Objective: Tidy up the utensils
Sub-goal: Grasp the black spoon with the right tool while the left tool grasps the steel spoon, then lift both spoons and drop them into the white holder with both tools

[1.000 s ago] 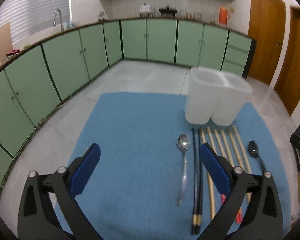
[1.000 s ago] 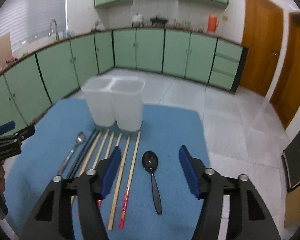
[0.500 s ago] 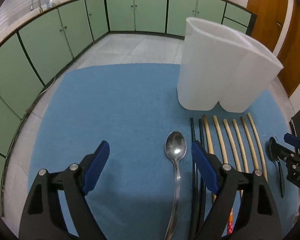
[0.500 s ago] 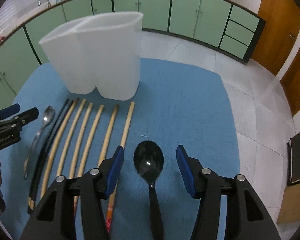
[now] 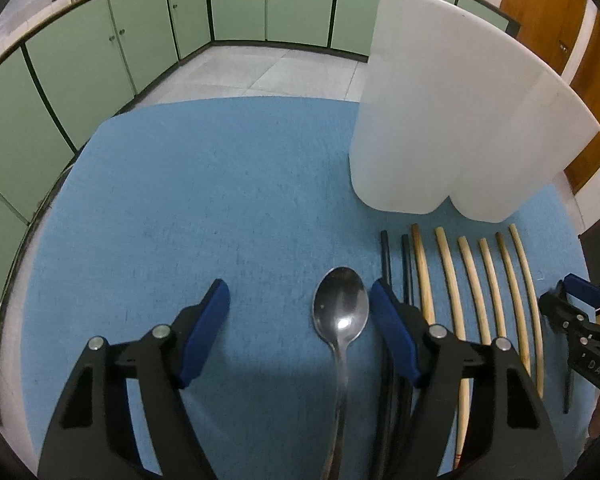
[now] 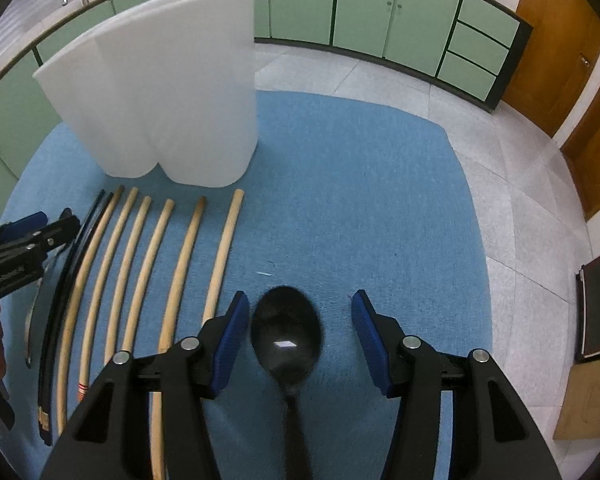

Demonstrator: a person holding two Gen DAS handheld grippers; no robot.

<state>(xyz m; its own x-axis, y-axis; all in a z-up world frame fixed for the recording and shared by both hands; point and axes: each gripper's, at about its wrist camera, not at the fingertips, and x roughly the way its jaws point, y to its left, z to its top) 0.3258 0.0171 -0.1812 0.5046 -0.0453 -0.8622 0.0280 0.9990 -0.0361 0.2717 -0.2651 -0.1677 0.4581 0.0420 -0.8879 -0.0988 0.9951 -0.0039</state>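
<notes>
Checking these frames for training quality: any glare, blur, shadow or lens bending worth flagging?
Left wrist view: fisheye bows the green cabinets; glare spot on the metal spoon; dark shadow under the left tongs. Right wrist view: black spoon has soft edges and a bright highlight; chopsticks look curved.

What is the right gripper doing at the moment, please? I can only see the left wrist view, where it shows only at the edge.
Observer: The right gripper is open, straddling the bowl of the black spoon, pads not touching it.
Operator: Is anything else between its fingers?
Observer: No; the nearest bamboo chopstick lies outside its left finger.
Operator: And to the spoon's right?
Observer: Only bare blue mat, then tiled floor.
</notes>
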